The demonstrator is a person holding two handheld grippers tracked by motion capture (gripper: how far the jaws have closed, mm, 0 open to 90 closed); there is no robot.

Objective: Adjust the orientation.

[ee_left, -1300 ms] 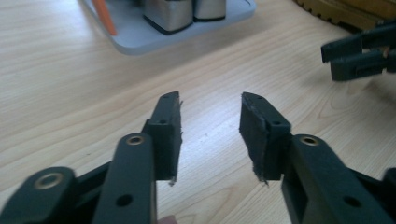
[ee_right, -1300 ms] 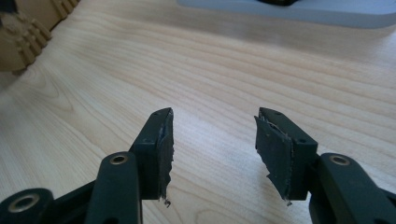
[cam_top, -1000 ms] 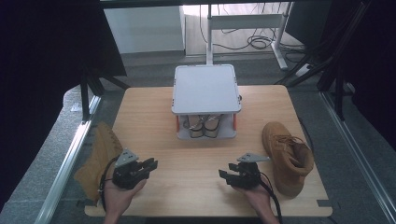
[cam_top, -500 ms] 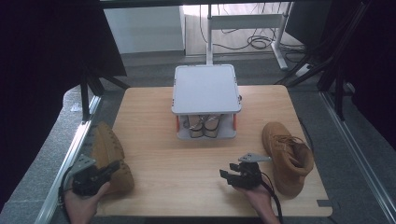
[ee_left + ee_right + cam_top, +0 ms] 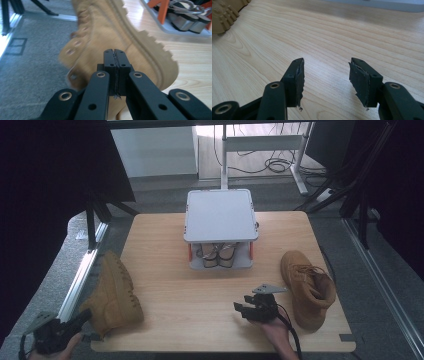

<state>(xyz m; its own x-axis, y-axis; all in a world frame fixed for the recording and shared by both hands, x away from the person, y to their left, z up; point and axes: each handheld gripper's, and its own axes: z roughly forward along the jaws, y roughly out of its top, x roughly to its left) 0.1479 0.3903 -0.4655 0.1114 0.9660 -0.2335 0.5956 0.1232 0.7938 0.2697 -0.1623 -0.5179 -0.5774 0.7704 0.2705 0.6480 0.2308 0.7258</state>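
Observation:
A tan boot [image 5: 112, 295] lies on its side at the table's left edge, its toothed sole [image 5: 150, 50] turned toward the table. My left gripper [image 5: 85, 316] is off the front left corner and points at that boot. Its jaws [image 5: 115, 53] are shut with nothing between them, just short of the boot's upper [image 5: 100, 30]. A second tan boot [image 5: 307, 287] stands upright at the right. My right gripper [image 5: 240, 309] rests low over the wood just left of it, open and empty [image 5: 325, 67].
A grey two-tier rack [image 5: 220, 215] stands at the back middle of the wooden table [image 5: 200, 290], with a pair of shoes [image 5: 216, 254] on its lower shelf. Grey carpet [image 5: 30, 62] and a metal rail [image 5: 80, 275] lie beyond the left edge.
My left gripper has slid left and toward me, from over the table to off its front left corner, and its jaws have shut. The right gripper and both boots have stayed put.

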